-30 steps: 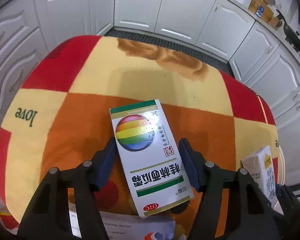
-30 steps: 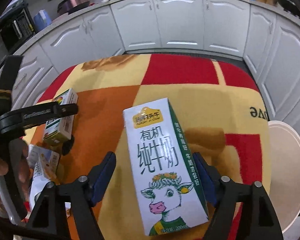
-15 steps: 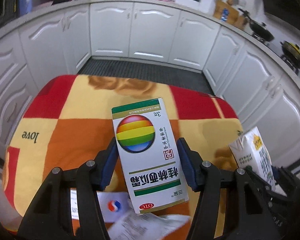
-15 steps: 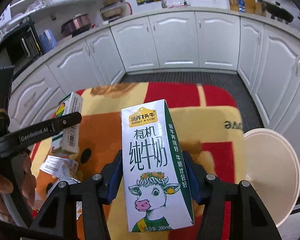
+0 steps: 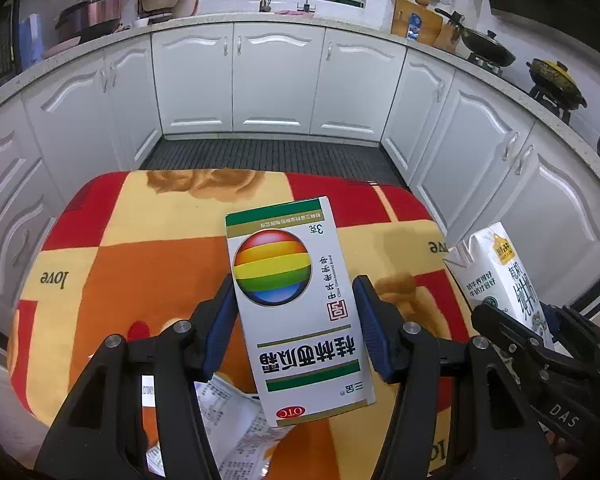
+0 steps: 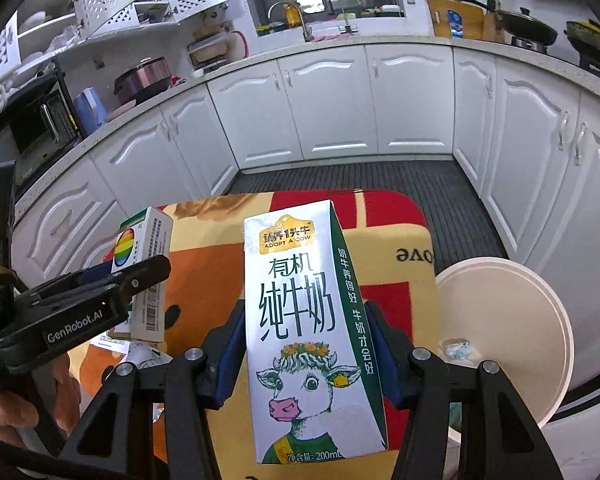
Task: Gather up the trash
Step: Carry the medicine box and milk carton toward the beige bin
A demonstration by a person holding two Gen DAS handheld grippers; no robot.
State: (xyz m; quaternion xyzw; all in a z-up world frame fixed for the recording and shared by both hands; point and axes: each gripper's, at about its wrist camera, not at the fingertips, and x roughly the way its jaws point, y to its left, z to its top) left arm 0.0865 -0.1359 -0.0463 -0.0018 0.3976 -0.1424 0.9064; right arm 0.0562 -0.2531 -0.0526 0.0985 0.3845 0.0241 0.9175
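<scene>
Gripping a white box point(image 5: 296, 312) with a rainbow ball on it, the left gripper point(image 5: 294, 316) holds it lifted above the blanket point(image 5: 148, 248), blue pads pressed on both its long sides. The right gripper point(image 6: 306, 344) clamps a milk carton point(image 6: 308, 332) the same way, also clear of the blanket. A white bin point(image 6: 508, 332) stands just off the blanket's right edge with what looks like a small crumpled wrapper point(image 6: 458, 349) inside. Printed papers point(image 5: 228, 420) lie on the blanket's near edge, below the box.
</scene>
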